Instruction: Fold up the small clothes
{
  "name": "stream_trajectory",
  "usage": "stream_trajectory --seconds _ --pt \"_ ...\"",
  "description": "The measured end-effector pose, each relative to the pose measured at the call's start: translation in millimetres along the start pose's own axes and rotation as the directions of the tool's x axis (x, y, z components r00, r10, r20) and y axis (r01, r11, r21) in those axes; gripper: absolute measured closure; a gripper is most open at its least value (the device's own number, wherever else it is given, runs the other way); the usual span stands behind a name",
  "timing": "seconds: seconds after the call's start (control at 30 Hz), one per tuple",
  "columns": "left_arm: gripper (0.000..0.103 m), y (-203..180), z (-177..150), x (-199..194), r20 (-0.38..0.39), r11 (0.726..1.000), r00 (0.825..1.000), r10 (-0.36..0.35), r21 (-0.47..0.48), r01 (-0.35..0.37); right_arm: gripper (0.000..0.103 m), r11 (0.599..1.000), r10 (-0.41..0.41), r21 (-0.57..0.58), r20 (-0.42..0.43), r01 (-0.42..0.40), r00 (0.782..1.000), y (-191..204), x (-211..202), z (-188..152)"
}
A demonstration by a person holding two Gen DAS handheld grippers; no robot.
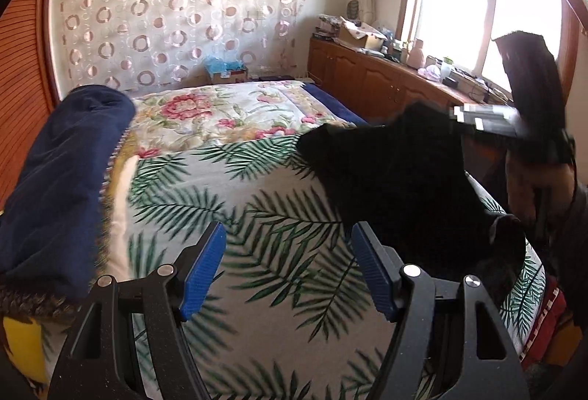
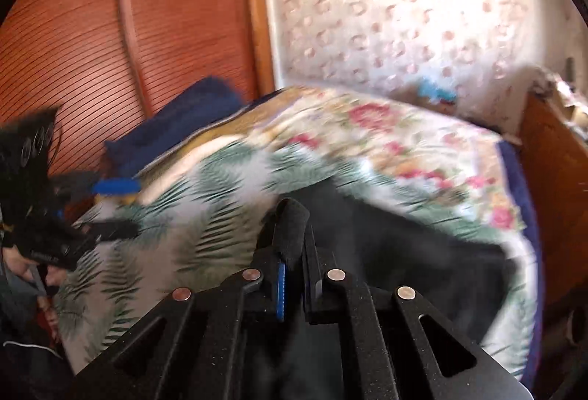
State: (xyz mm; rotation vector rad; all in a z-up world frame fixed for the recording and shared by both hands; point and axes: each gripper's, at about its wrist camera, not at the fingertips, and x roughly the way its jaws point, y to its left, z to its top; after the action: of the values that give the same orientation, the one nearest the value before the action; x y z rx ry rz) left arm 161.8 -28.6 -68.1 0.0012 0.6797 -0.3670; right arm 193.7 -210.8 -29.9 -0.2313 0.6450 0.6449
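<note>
So my right gripper [image 2: 292,216] pinches the crumpled black cloth garment [image 1: 397,172] at two o'clock. My left gripper [image 1: 286,253] gapes empty; folding has barely begun.

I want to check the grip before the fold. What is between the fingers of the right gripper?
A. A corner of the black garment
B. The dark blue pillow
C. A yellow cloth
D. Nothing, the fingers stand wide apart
A: in the right wrist view the right gripper is shut on a fold of the black garment, which lies on the leaf-print cover; the left gripper is open over that cover.
</note>
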Motion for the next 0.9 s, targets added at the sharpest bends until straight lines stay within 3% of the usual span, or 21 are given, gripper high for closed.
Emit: stream_trajectory --seconds 0.2,0.37,0.4,0.5,0.53,0.7,0.9 --pt "0.031 -17.0 2.2 23.0 -0.045 0.999 0.999 -0.029 0.019 0.03 0.097 0.98 -0.178 0.084 -0.027 0.18 0.984 -91.8 -9.2 1.0" --pt "0.031 -26.0 0.7 35.4 -0.081 0.999 0.996 -0.042 0.028 0.045 0.097 0.951 -0.222 0.194 -0.117 0.242 0.968 -138.8 6.2 -18.5" --pt "0.031 -26.9 0.5 37.4 -0.087 0.999 0.995 -0.044 0.027 0.046 0.097 0.948 -0.227 0.199 -0.127 0.249 0.966 -140.7 9.0 -21.5" --pt "0.031 -30.9 0.6 40.9 -0.096 0.998 0.994 -0.046 0.033 0.049 0.077 0.937 -0.263 0.197 -0.143 0.288 0.954 -138.5 14.2 -23.1" --pt "0.031 -32.5 0.7 42.7 -0.098 0.998 0.994 -0.046 0.034 0.05 0.076 0.929 -0.289 0.195 -0.147 0.314 0.946 -140.5 15.9 -21.3" --pt "0.031 -45.1 -0.1 46.3 -0.102 0.997 0.993 -0.061 0.043 0.066 0.073 0.92 -0.311 0.207 -0.13 0.332 0.942 -133.4 9.8 -11.5" --pt "0.031 -56.7 -5.4 49.2 -0.114 0.995 0.99 -0.078 0.053 0.085 0.072 0.943 -0.249 0.188 -0.148 0.275 0.957 -114.5 0.2 -33.4"
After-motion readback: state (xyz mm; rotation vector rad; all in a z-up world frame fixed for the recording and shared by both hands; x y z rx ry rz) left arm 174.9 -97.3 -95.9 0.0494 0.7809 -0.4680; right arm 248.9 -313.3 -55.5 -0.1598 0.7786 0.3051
